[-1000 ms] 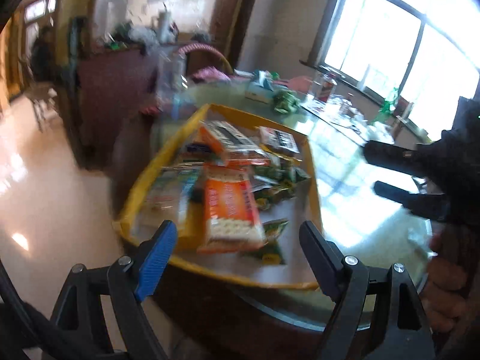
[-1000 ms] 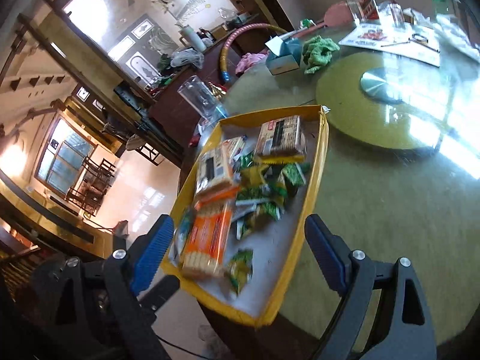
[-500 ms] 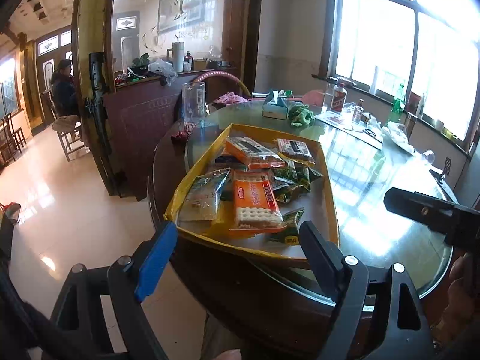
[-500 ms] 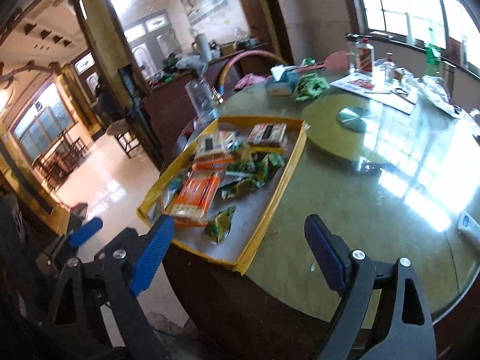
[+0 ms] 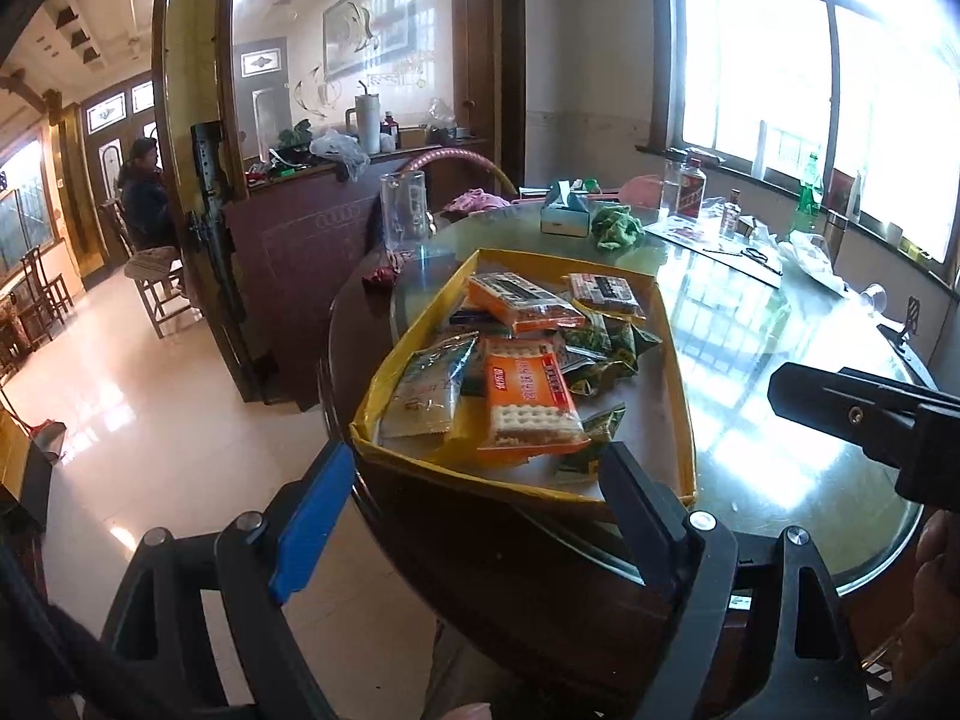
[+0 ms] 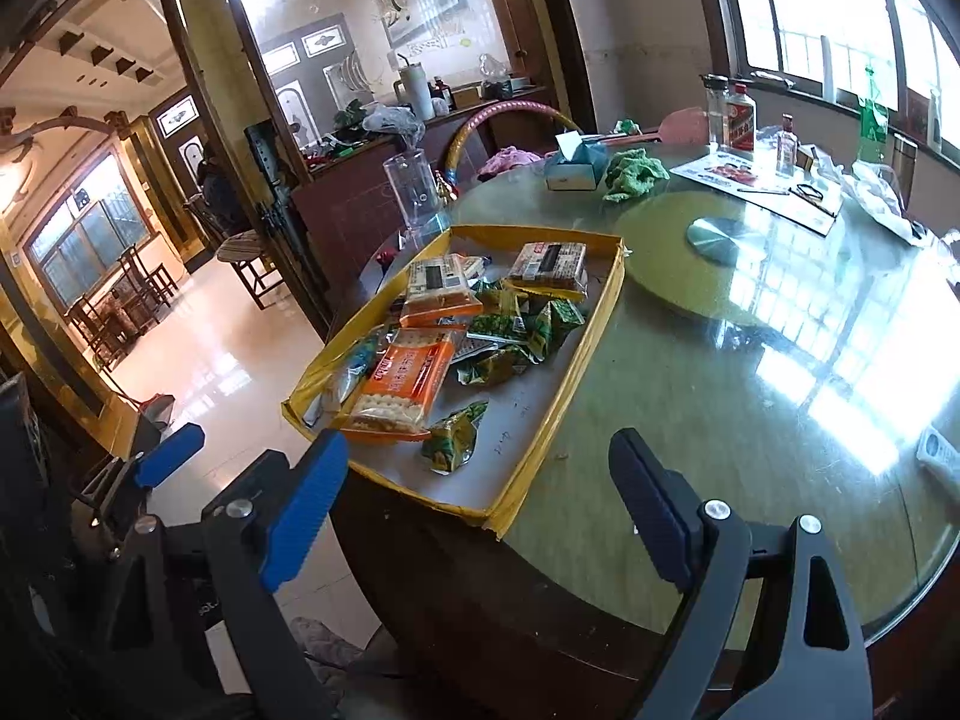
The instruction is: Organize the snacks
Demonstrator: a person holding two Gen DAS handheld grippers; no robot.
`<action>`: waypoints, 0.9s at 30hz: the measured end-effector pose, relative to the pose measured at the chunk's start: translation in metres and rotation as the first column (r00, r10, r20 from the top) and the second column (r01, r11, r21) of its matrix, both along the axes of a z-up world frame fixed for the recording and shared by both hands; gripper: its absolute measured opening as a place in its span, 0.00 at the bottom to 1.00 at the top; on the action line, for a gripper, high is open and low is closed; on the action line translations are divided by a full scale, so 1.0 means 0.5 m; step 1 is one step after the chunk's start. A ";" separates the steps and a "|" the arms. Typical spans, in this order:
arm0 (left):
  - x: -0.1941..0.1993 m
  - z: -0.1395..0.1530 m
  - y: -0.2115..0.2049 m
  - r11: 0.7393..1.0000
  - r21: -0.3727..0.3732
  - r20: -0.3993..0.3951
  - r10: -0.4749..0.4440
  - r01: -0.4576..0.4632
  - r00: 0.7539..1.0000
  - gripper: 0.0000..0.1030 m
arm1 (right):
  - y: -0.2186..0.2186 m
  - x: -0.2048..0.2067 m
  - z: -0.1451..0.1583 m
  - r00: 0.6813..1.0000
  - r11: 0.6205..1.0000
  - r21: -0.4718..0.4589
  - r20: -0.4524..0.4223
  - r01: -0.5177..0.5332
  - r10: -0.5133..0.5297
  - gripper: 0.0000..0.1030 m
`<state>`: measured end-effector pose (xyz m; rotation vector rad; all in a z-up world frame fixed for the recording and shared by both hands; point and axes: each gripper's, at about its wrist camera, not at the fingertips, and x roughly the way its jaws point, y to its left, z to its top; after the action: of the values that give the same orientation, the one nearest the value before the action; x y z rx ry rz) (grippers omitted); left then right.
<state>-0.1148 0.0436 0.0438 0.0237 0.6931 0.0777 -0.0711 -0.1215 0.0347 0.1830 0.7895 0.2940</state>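
Observation:
A yellow-rimmed tray (image 5: 675, 360) (image 6: 591, 354) sits at the near edge of a round glass-topped table (image 5: 780, 432) (image 6: 750, 372). It holds orange cracker packs (image 5: 528, 396) (image 6: 402, 381), a pale snack bag (image 5: 426, 387) and several small green packets (image 5: 606, 348) (image 6: 516, 324). My left gripper (image 5: 474, 516) is open and empty, held off the table's near edge below the tray. My right gripper (image 6: 480, 504) is open and empty, also short of the tray; its finger (image 5: 840, 408) shows at the right of the left wrist view.
A tissue box (image 6: 573, 165), a green cloth (image 6: 633, 174), bottles (image 6: 735, 117) and papers lie at the table's far side, around a lazy Susan (image 6: 714, 252). A clear pitcher (image 5: 403, 216) stands by the tray's far corner. A wooden counter (image 5: 312, 240) is behind; tiled floor lies left.
Both grippers have drawn back and up from the tray, so the whole table now shows. Both stay open and empty. The snacks have not moved.

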 end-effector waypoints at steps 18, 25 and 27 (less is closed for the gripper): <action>0.000 -0.005 0.002 1.000 0.009 -0.014 0.004 -0.004 1.000 0.81 | 0.008 -0.001 -0.005 1.000 1.000 -0.009 -0.006 -0.003 0.003 0.86; 0.001 -0.007 0.004 1.000 0.001 -0.017 -0.003 0.003 1.000 0.81 | 0.011 -0.004 -0.007 1.000 1.000 -0.012 -0.008 -0.008 0.008 0.86; 0.002 -0.009 0.004 1.000 0.005 -0.019 -0.001 0.001 1.000 0.81 | 0.011 -0.004 -0.007 1.000 1.000 -0.009 -0.009 -0.008 0.008 0.86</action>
<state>-0.1138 0.0454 0.0395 0.0298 0.7114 0.0783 -0.0729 -0.1159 0.0313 0.1726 0.8003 0.2975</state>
